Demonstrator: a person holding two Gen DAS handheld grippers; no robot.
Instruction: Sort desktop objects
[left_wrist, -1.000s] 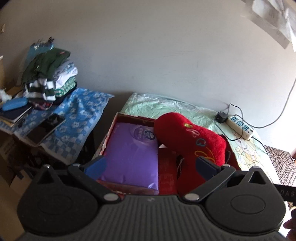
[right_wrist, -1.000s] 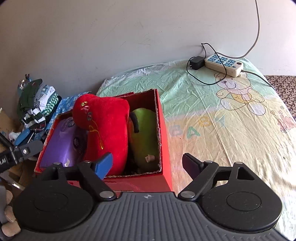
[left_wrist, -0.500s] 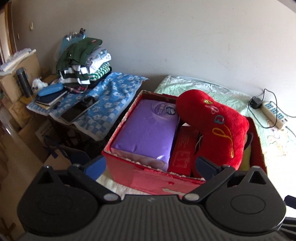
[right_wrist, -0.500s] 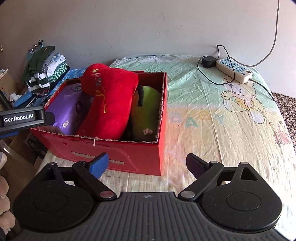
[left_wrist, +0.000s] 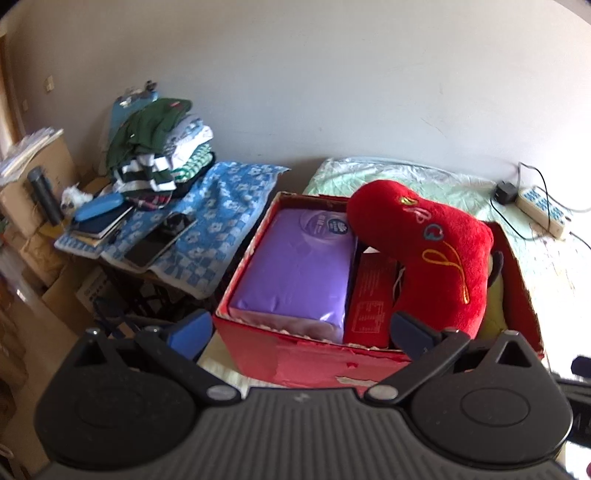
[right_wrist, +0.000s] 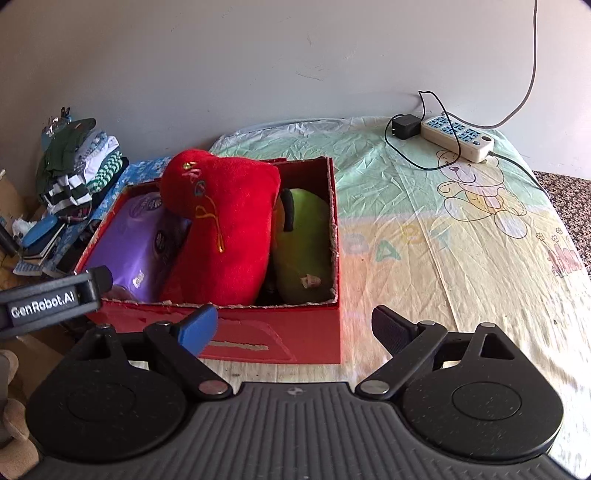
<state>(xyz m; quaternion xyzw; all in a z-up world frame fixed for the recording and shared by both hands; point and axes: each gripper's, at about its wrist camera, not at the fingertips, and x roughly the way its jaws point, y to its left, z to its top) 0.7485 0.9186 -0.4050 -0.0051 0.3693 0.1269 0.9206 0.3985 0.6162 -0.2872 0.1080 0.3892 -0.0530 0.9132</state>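
A red cardboard box (left_wrist: 295, 360) (right_wrist: 317, 332) stands on a table with a bear-print cloth (right_wrist: 443, 240). It holds a purple tissue pack (left_wrist: 295, 269) (right_wrist: 140, 251), a small red carton (left_wrist: 371, 295), a red plush pillow (left_wrist: 436, 251) (right_wrist: 225, 225) and a green plush toy (right_wrist: 303, 243). My left gripper (left_wrist: 301, 330) is open and empty, just in front of the box's near left wall. My right gripper (right_wrist: 295, 326) is open and empty, in front of the box's near wall. The left gripper's body also shows in the right wrist view (right_wrist: 51, 301).
A white power strip (right_wrist: 458, 138) with a black charger (right_wrist: 404, 127) lies at the table's far right. To the left, a side table with a blue flowered towel (left_wrist: 207, 218) carries folded clothes (left_wrist: 159, 147), a tablet (left_wrist: 159, 243) and a blue case (left_wrist: 98, 208). Cardboard boxes stand at far left.
Both grippers have pulled back and up from the box, so its near walls now show. Both stayed open and empty. The box's contents have not moved.
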